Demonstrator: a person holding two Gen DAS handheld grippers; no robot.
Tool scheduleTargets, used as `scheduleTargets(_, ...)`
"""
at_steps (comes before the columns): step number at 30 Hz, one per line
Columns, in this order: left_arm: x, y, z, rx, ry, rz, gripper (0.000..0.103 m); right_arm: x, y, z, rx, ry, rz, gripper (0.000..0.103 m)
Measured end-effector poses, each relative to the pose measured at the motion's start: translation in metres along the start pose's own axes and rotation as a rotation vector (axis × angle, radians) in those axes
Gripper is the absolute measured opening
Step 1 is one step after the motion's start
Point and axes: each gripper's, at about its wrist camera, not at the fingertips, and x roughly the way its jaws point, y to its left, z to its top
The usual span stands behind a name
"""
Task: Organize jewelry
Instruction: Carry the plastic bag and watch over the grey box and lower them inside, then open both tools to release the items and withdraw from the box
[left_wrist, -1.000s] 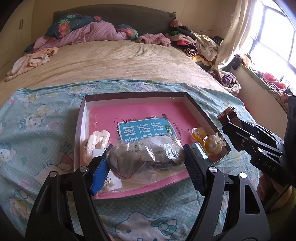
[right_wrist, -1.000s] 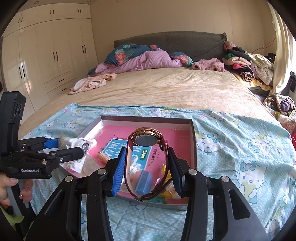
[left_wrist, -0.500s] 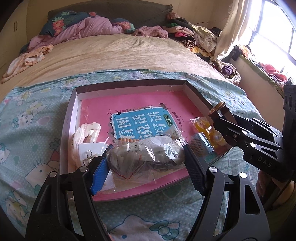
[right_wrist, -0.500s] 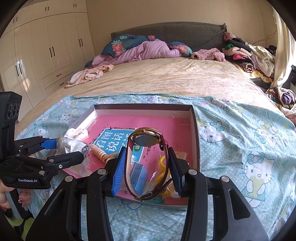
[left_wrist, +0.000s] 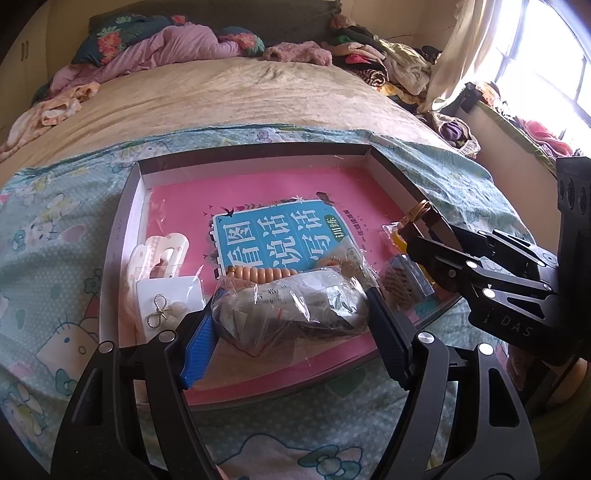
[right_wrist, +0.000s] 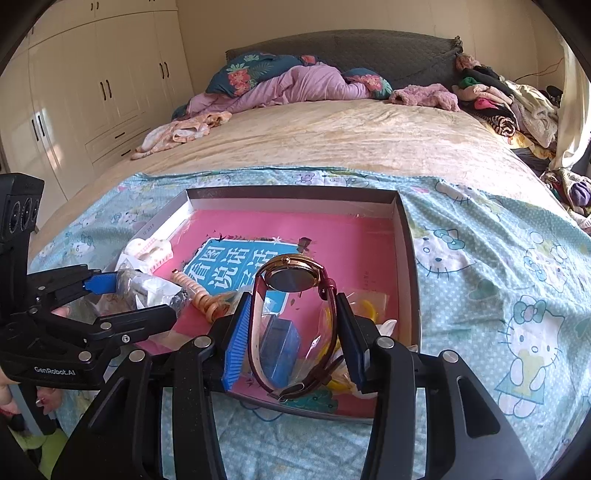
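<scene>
Left wrist view: left gripper (left_wrist: 291, 325) clamped on one clear plastic bag (left_wrist: 291, 310) of small grey items, one pad on each end. Bag hangs over the near part of one shallow tray (left_wrist: 255, 155) with a pink floor. Ahead of the tongs: one blue-covered booklet (left_wrist: 280, 236). Just beyond the bag: one string of tan beads (left_wrist: 262, 274). Left of the tongs: one white card (left_wrist: 170, 302) bearing a gold bow piece, one white hair clip (left_wrist: 162, 254) behind it. Right gripper (left_wrist: 424, 229) enters from the right over the tray's right edge

Right wrist view: right gripper (right_wrist: 295, 325) closed on one watch (right_wrist: 293, 277), pads against the two sides of its brown strap loop, dial topmost, gold rim. Under and between the fingers: one small blue box (right_wrist: 279, 343), yellow pieces in clear wrap (right_wrist: 365, 308). Left gripper (right_wrist: 144, 295) at left with the bag. Tray lies on one cartoon-cat print sheet (right_wrist: 498, 280)
</scene>
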Motion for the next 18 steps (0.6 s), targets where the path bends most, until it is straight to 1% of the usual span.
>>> scheduleTargets(5, 0.002, 0.002, 0.000, -0.002, 0.005, -0.005, 0.067, 0.005, 0.000, -0.002, 0.009, 0.016, 0.002, 0.046)
scheduleTargets(9, 0.002, 0.003, 0.000, -0.007, 0.004, -0.007, 0.067, 0.003, -0.001, -0.001, 0.018, 0.009, 0.010, 0.048)
scheduleTargets(10, 0.003, 0.003, 0.000, -0.007, 0.006, -0.007, 0.067, 0.002, -0.001, -0.001, 0.020, 0.006, 0.010, 0.052)
scheduleTargets(11, 0.002, 0.003, 0.000, -0.006, 0.005, -0.008, 0.067, 0.001, -0.001, -0.001, 0.019, 0.001, 0.003, 0.054)
scheduleTargets(15, 0.003, 0.003, 0.000, -0.008, 0.006, -0.007, 0.067, -0.007, -0.002, 0.001, 0.027, -0.015, 0.001, 0.056)
scheduleTargets(18, 0.003, 0.004, 0.000, -0.008, 0.008, -0.006, 0.067, -0.015, -0.002, 0.002, 0.033, -0.039, -0.011, 0.063)
